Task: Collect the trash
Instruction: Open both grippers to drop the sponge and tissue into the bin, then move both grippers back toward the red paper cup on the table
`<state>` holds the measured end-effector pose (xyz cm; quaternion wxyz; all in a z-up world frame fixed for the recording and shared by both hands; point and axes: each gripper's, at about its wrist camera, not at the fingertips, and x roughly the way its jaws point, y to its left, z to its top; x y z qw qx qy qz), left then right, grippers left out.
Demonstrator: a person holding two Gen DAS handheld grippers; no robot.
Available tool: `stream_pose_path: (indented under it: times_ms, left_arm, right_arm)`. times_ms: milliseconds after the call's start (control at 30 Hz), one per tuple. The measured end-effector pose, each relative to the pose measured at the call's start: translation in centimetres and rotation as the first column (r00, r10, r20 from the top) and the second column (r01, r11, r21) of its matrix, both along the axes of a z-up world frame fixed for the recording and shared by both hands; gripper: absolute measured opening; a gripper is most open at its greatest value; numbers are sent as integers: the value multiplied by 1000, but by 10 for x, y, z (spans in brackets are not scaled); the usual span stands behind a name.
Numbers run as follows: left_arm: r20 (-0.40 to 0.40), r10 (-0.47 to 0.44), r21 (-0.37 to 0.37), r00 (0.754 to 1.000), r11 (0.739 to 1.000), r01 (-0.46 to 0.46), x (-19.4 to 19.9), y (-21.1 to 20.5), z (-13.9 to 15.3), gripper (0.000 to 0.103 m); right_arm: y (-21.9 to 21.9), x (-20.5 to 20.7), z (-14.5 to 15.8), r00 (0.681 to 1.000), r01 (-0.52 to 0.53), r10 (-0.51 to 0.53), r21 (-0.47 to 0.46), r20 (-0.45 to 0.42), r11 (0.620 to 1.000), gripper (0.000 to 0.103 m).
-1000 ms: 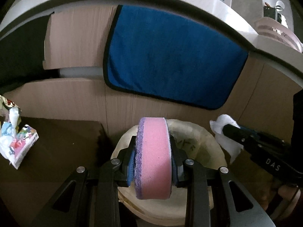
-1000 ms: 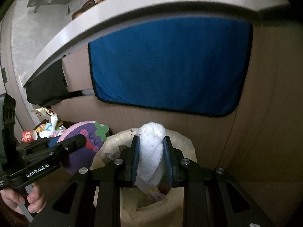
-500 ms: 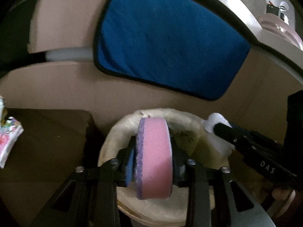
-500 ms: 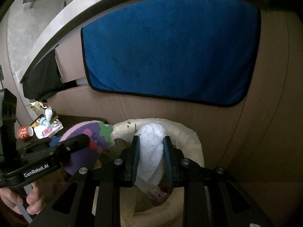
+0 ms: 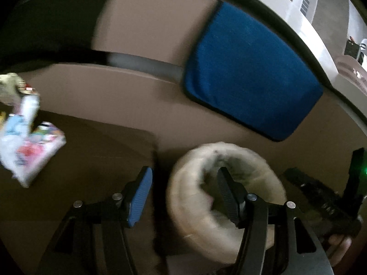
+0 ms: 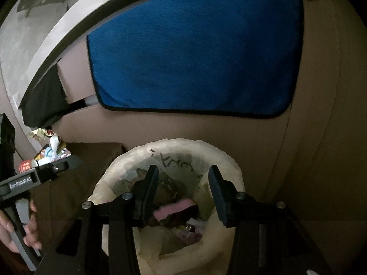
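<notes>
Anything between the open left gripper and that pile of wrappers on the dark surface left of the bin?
Nothing visible: only bare dark brown surface lies between the left gripper and the colourful crumpled wrappers.

Left wrist view motion-blurred throughout: wrapper pile [image 5: 27, 142] unreadable, cut by left edge. Bin contents around pink sponge [image 6: 175, 208] partly hidden behind fingers [image 6: 148, 192]; the dark items cannot be identified.

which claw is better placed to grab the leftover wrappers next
Left, probably. The left claw is open and empty, nearer the wrappers on the dark surface. The right claw, also open, hangs over the bin, farther from them.
</notes>
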<state>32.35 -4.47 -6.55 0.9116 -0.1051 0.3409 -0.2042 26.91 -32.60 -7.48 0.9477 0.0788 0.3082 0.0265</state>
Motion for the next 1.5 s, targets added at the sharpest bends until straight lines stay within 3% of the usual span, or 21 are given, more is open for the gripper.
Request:
stream_pose_path:
  times_ms: [200, 400, 500, 633, 733, 833, 967, 1100, 1167, 1233, 1400, 1500]
  left_arm:
    - [39, 119, 52, 992, 991, -121, -18, 77, 3, 60]
    - [62, 291, 44, 955, 955, -294, -27, 183, 4, 60]
    - [85, 412, 22, 907, 910, -415, -32, 247, 5, 60]
    - [78, 538, -71, 839, 843, -534, -40, 332, 2, 60]
    - [62, 576, -90, 815, 817, -570, -40, 370, -4, 60]
    - [0, 555, -69, 832, 830, -553, -27, 394, -20, 60]
    - [-112, 548, -174, 829, 811, -559, -7, 418, -41, 60]
    - [-180, 513, -191, 839, 819, -541, 22, 416, -53, 59]
    - [-215, 499, -206, 840, 817, -538, 33, 411, -56, 53]
    - [-216, 493, -212, 843, 819, -533, 34, 406, -53, 27]
    - [-116, 472, -167, 874, 858, -486, 10, 385, -34, 7]
    - [-73, 487, -157, 871, 856, -492, -16, 379, -24, 4]
  right_arm:
    - [33, -7, 18, 998, -52, 53, -21, 41, 998, 43]
    - [94, 1, 32, 986, -157, 158, -15, 60, 987, 43]
    - [130, 5, 34, 975, -211, 213, -33, 65, 977, 43]
    - [177, 11, 28, 958, -280, 282, -49, 49, 959, 43]
    - [210, 16, 18, 944, -328, 329, -64, 11, 943, 43]
    - [237, 21, 8, 930, -367, 366, -84, -25, 927, 43]
    - [262, 26, -2, 917, -398, 394, -97, -58, 912, 43]
    - [279, 28, -9, 907, -420, 411, -111, -93, 901, 43]
    - [284, 28, -11, 902, -430, 420, -121, -103, 895, 43]
    - [289, 27, -11, 899, -437, 426, -133, -107, 889, 43]
    - [301, 32, -9, 892, -450, 439, -139, -103, 882, 43]
    - [313, 40, -10, 887, -461, 452, -125, -99, 878, 43]
